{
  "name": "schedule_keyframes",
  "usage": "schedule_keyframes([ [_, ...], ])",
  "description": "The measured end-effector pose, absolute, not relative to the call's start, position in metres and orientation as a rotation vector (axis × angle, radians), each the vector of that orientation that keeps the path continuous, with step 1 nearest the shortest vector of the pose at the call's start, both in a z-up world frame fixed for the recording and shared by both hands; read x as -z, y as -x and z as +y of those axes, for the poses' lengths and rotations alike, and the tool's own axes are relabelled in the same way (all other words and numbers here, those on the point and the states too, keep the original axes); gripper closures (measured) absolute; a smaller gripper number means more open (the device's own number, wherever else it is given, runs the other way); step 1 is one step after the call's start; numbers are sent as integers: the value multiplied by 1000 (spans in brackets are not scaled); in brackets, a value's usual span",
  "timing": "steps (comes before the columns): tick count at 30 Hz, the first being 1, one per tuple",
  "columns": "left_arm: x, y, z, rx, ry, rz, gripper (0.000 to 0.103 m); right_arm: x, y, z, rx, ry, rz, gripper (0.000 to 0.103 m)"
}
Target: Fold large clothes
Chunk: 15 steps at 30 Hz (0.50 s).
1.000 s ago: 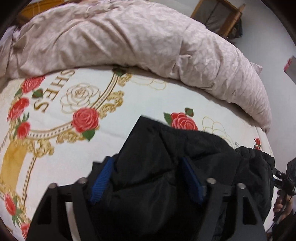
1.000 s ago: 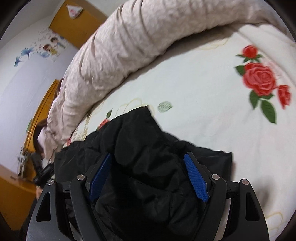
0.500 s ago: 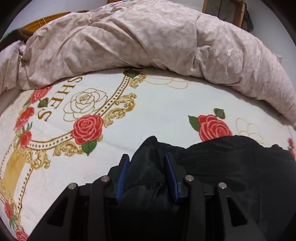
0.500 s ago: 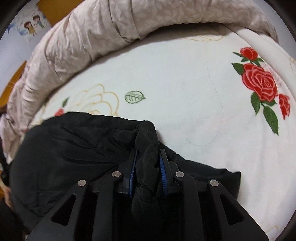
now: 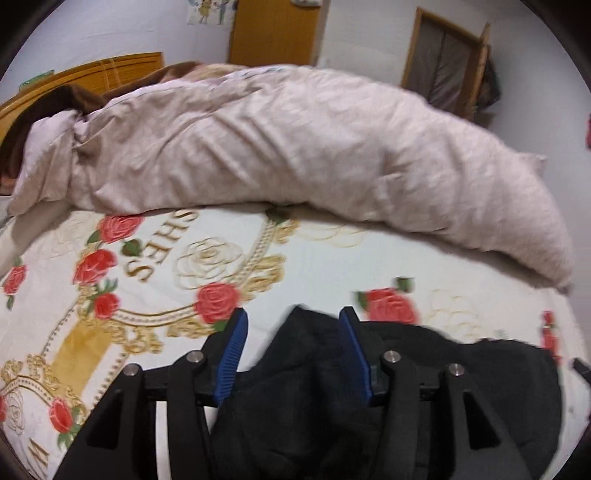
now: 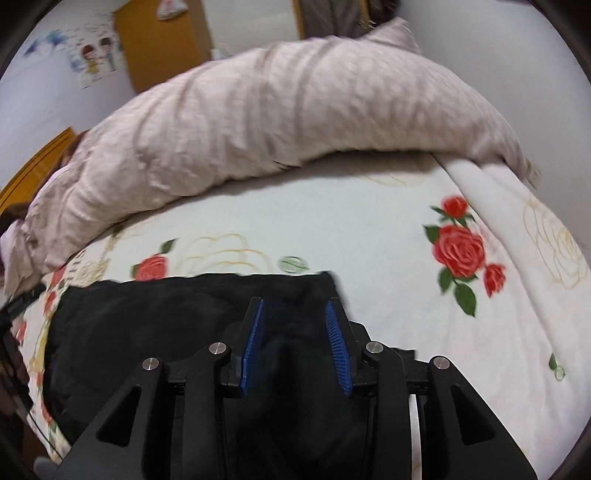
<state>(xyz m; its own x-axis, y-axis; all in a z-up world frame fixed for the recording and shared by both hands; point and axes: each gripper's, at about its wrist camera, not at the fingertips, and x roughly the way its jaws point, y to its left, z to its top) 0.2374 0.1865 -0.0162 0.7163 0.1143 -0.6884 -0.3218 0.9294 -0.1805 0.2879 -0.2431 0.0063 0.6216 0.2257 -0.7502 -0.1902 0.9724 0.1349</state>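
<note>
Where the black garment [image 5: 424, 373] lies, near the close edge of the bed, it rests flat on a white bedspread [image 5: 321, 258] printed with red roses and gold scrollwork, and no box, basket or other container shows in either view. In the left wrist view the garment spreads from between the fingers out to the right, so its long axis runs side to side along the near edge; a peaked fold of it rises toward the rolled quilt [image 5: 295, 147] that lies across the far side of the bed. In the right wrist view the same dark cloth [image 6: 166, 321] stretches away to the left with its far hem running roughly straight across, parallel to the quilt [image 6: 288, 110].

The left gripper [image 5: 291, 332] has its blue pads apart and the jaws are opening; the peak of cloth sits between them, brushing the right-hand pad while the left-hand pad stands clear over the bedspread. The right gripper [image 6: 294, 317] is also opening, its pads apart with the garment's right end beneath and between them; neither pad visibly presses the fabric.

Behind the quilt, a wooden headboard [image 5: 92, 70] and an orange door [image 5: 273, 31] stand against the pale wall, blurred
</note>
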Motion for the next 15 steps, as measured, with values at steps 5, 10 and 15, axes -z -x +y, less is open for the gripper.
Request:
schedule_keyframes([
  [5, 37, -267, 108, 52, 236, 833, 44, 41, -305, -199, -318, 2, 991, 63],
  [10, 87, -305, 74, 59, 163, 922, 43, 74, -333, -195, -277, 27, 1042, 60],
  [15, 107, -318, 64, 31, 111, 917, 43, 99, -346, -190, -251, 59, 1034, 60],
])
